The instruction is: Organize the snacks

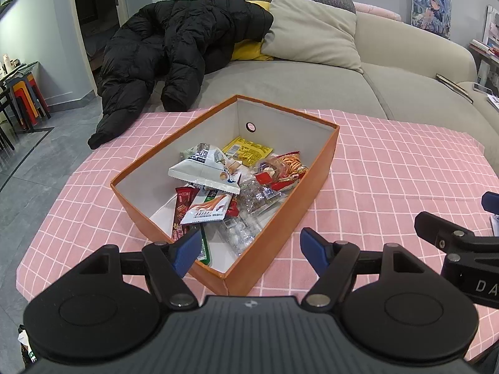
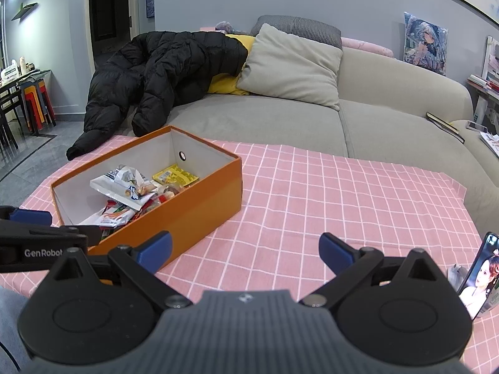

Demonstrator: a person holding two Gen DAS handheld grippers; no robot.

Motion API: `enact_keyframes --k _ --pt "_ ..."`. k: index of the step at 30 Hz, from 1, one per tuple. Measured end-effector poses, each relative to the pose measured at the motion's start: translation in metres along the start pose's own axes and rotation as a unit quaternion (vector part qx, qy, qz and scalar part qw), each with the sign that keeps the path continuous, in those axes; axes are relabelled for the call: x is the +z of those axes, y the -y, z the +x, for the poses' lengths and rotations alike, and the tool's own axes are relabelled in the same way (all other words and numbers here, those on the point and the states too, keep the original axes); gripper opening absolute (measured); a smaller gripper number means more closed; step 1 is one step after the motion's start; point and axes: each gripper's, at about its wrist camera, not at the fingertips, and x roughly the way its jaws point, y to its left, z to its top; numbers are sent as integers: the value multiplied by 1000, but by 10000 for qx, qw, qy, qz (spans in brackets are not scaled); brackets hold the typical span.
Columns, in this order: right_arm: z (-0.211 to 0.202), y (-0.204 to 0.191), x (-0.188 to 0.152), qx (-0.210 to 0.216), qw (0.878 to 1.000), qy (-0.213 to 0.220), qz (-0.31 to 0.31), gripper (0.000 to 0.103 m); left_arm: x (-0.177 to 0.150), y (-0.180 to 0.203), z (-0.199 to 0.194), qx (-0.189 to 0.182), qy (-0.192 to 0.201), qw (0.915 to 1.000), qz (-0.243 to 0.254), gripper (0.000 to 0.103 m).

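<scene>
An orange box [image 1: 274, 233] with a pale lining and a round hole in its far end wall stands open on the counter [image 1: 389, 162], directly ahead of the left claw [image 1: 251, 249] and ahead and to the left of the right claw [image 2: 244, 251]. It holds the snacks [image 1: 237, 187] in a loose heap: a white crumpled packet [image 1: 204, 171] lies uppermost, a yellow packet [image 1: 248, 149] sits toward the far end, a red-and-clear bag of stick snacks [image 1: 285, 168] lies against the wall on the left claw's right, a white packet with orange sticks printed on it [image 1: 207, 210] and a dark red bar wrapper [image 1: 184, 208] lie nearer the claw, and clear bags of small wrapped pieces [image 1: 246, 218] lie beside them. The near corner of the box floor is bare. Both claws are spread wide, blue pads apart, gripping nothing; the left one hangs over the box's near corner, the right one over bare cloth beside the box. The counter carries a pink cloth with a white grid. A phone [image 2: 478, 277] with a lit screen stands propped at the right claw's far right. Beyond the counter stands a grey sofa [image 2: 389, 115] bearing a black padded coat [image 2: 162, 68], a beige cushion [image 2: 293, 65] and a yellow item partly under the coat. Stacked stools [image 2: 39, 103] stand at far left on a grey tiled floor.
</scene>
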Motion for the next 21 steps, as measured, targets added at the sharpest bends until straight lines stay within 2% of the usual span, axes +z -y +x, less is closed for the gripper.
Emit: enact_keyframes --k 21 --pt "0 2 -1 -25 10000 -20 65 97 0 0 -3 20 34 10000 53 85"
